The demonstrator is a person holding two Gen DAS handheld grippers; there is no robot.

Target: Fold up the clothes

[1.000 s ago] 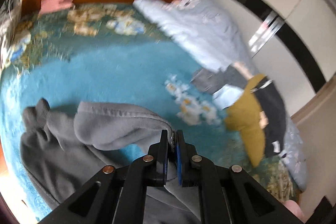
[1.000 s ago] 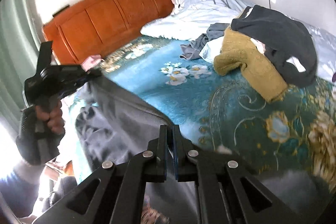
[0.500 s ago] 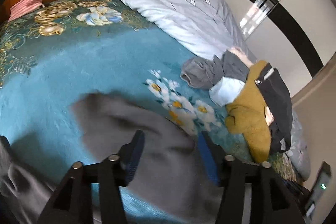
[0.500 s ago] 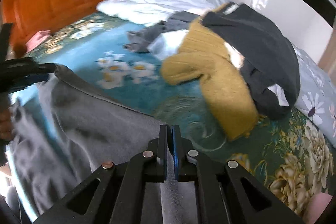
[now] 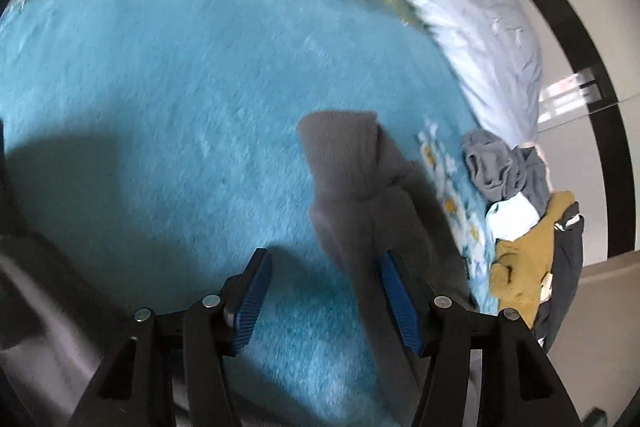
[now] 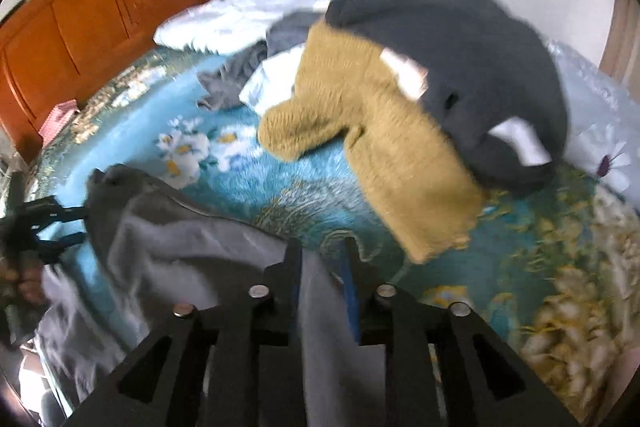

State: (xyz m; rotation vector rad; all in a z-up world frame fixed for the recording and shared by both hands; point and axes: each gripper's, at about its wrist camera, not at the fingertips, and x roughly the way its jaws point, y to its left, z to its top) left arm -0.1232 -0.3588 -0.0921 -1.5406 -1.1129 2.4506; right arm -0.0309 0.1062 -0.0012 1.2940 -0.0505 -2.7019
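Blue flowery blanket (image 5: pixel 192 75) covers the big bed, with a brown wooden headboard (image 6: pixel 100 3) behind it. On the far side a pile of clothes (image 6: pixel 420 75) sits, yellow and dark ones on top. Nearer lies the grey garment (image 5: pixel 352 179), spread on the blanket. The left gripper (image 5: pixel 324 291) is wide apart, holding nothing, with grey cloth by one blue pad. The right gripper (image 6: pixel 320 267) has just been opening, and grey cloth hangs loose between its fingers.
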